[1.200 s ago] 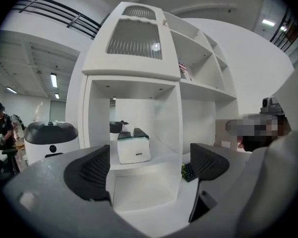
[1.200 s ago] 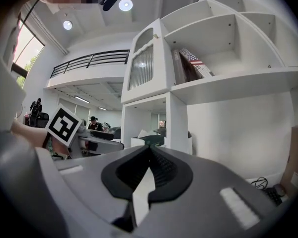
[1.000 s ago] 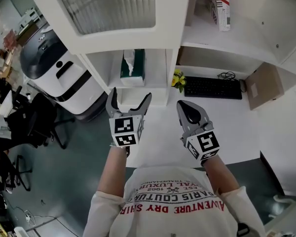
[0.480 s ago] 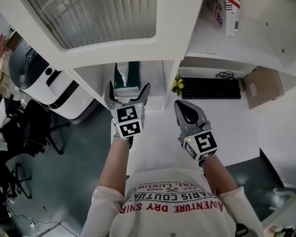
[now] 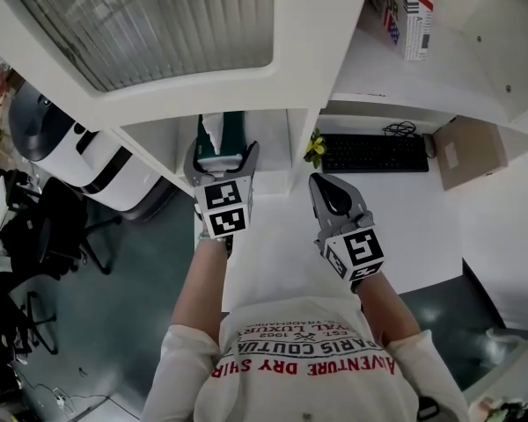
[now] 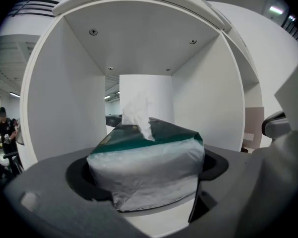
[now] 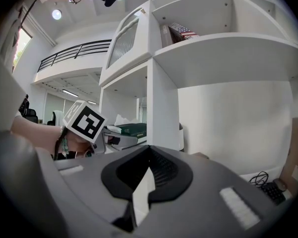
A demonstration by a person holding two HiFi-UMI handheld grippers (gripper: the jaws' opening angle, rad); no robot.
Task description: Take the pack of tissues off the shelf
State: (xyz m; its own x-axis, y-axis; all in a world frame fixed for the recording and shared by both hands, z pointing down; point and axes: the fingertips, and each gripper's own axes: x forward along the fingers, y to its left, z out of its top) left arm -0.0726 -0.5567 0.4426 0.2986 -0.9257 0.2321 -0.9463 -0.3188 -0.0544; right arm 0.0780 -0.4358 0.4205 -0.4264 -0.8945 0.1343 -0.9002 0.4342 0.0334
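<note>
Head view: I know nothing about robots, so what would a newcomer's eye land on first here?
Most striking are the two marker-cubed tools a person holds out. The left tool reaches into a white shelf cubby, its jaws closing on either side of a green pack of tissues with one sheet sticking up. The right tool hangs shut and empty over the white desk, with a black keyboard further back.

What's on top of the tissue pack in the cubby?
One white tissue pokes up from the green top of the tissue pack. Above it is only the white cubby ceiling. The tissues inside are hidden by the wrapper.
</note>
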